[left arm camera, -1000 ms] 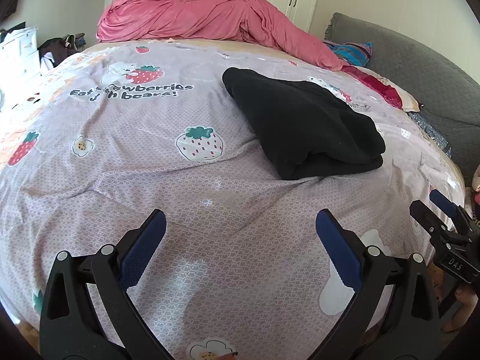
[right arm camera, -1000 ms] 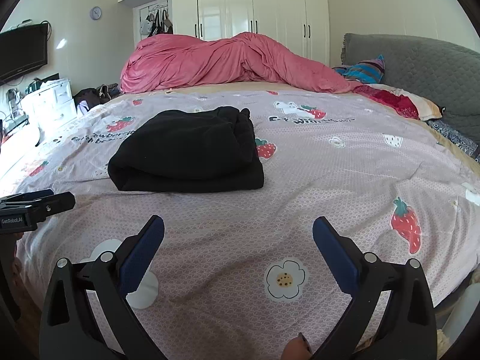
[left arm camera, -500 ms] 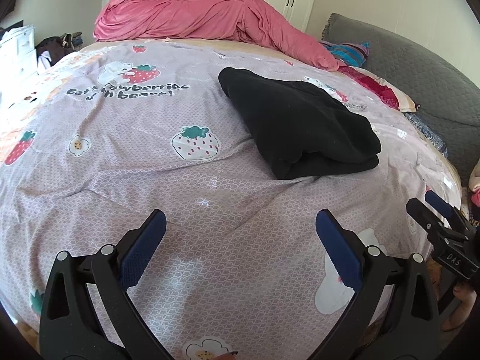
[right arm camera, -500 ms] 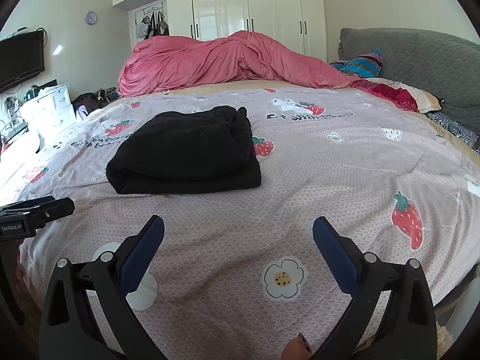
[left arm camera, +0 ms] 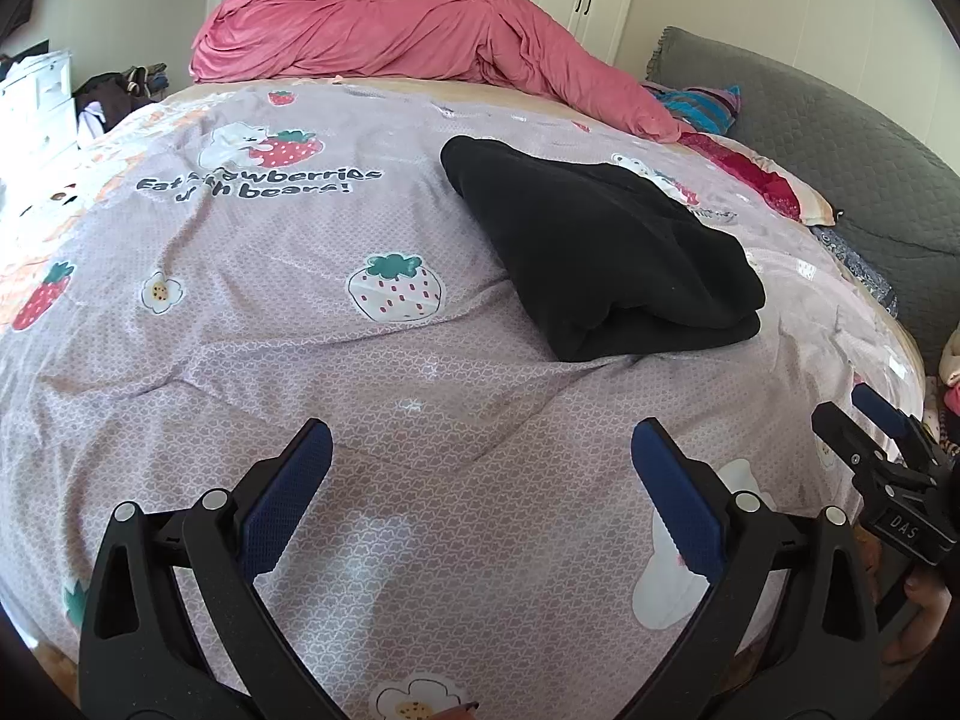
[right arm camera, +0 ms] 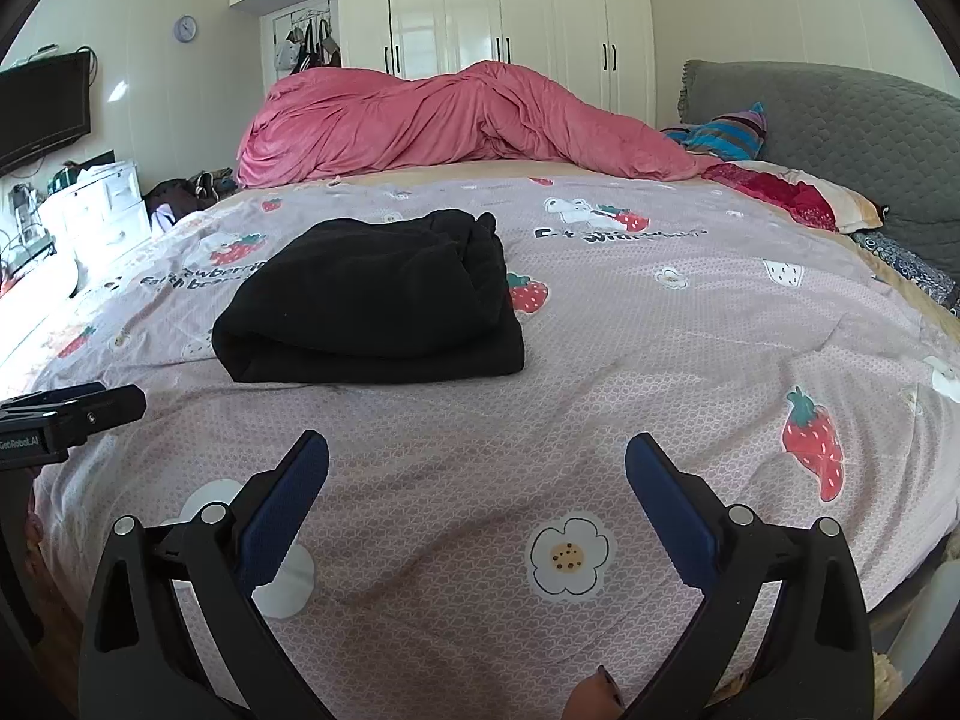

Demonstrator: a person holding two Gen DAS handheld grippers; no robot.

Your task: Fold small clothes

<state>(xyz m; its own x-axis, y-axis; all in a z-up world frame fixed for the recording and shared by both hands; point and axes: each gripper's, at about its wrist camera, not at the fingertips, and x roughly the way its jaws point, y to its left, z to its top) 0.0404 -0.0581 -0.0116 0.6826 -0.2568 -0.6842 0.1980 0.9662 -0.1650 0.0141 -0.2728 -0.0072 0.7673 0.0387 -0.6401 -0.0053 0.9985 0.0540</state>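
- Black garment (left arm camera: 600,252) lying folded into a thick, neat stack on the strawberry bedspread (left arm camera: 240,312), well ahead of both tools; looks finished, judging by the doubled edge
- Left gripper (left arm camera: 477,468) spread wide, holding nothing; hovering over bare bedspread
- Right gripper (right arm camera: 477,471) likewise spread, empty
- No other small clothes in sight; probably little left to do

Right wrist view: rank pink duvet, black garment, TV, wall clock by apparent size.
1. Pink duvet
2. Black garment, nearer the camera, so the gap to the duvet is unsure
3. TV, cut off by the frame edge
4. Wall clock
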